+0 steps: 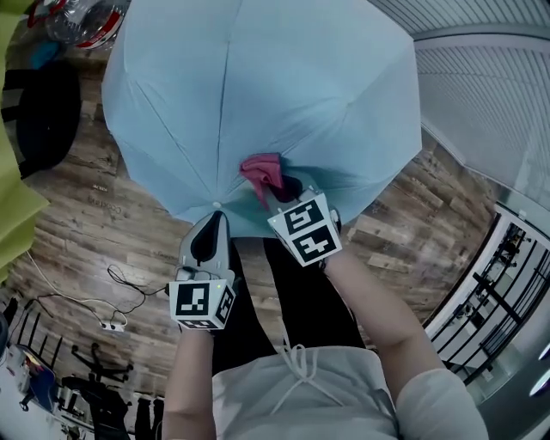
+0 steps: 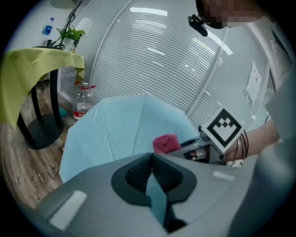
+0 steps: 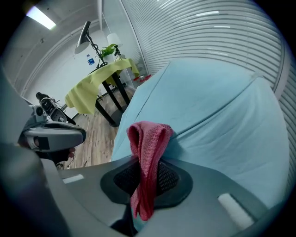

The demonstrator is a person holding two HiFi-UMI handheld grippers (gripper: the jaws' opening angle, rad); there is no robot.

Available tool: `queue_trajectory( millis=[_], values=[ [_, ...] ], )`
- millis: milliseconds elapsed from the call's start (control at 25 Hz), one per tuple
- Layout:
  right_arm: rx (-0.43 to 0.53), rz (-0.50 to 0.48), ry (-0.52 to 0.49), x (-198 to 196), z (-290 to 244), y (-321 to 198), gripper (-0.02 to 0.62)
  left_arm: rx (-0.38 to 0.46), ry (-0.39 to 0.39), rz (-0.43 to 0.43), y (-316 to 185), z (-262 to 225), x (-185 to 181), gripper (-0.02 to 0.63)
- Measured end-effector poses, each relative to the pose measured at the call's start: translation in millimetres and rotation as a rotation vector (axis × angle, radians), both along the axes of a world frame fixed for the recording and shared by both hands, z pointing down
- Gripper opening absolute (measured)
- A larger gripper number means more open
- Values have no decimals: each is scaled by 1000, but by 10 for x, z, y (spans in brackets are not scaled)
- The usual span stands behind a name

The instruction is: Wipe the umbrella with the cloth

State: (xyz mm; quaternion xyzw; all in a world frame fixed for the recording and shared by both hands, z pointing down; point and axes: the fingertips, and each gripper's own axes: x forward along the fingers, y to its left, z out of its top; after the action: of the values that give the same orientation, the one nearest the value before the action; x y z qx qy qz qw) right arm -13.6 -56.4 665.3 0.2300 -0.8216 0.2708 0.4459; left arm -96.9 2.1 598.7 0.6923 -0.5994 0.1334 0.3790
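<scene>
open blue umbrella [image 1: 258, 94] gripped at its near rim
left gripper [image 1: 215, 216] pinches the rim fabric; right gripper [image 1: 277, 196] clamps the pink cloth [image 1: 260, 172] against the canopy; wood floor [image 1: 103, 223] lies open all round.

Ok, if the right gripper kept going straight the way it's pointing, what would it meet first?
The umbrella: its light blue canopy lies ahead. The right gripper is shut on the pink cloth, whose folded end leads and seems to touch it; depth is unclear.

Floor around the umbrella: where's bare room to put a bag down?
Bare wood floor lies between the umbrella and the slatted wall, and on its left, up to the cables. Top left is crowded: table base, bottle.
</scene>
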Motion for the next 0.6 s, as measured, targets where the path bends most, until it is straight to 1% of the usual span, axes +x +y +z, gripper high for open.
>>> queue_trajectory(
  millis=[200, 600],
  values=[
    [29, 3, 20, 276, -187, -263, 57, 1, -15, -10, -183, -75, 184, 6],
    [71, 23, 30, 933, -517, -956, 57, 22, -3, 25, -616, -228, 853, 6]
  ],
)
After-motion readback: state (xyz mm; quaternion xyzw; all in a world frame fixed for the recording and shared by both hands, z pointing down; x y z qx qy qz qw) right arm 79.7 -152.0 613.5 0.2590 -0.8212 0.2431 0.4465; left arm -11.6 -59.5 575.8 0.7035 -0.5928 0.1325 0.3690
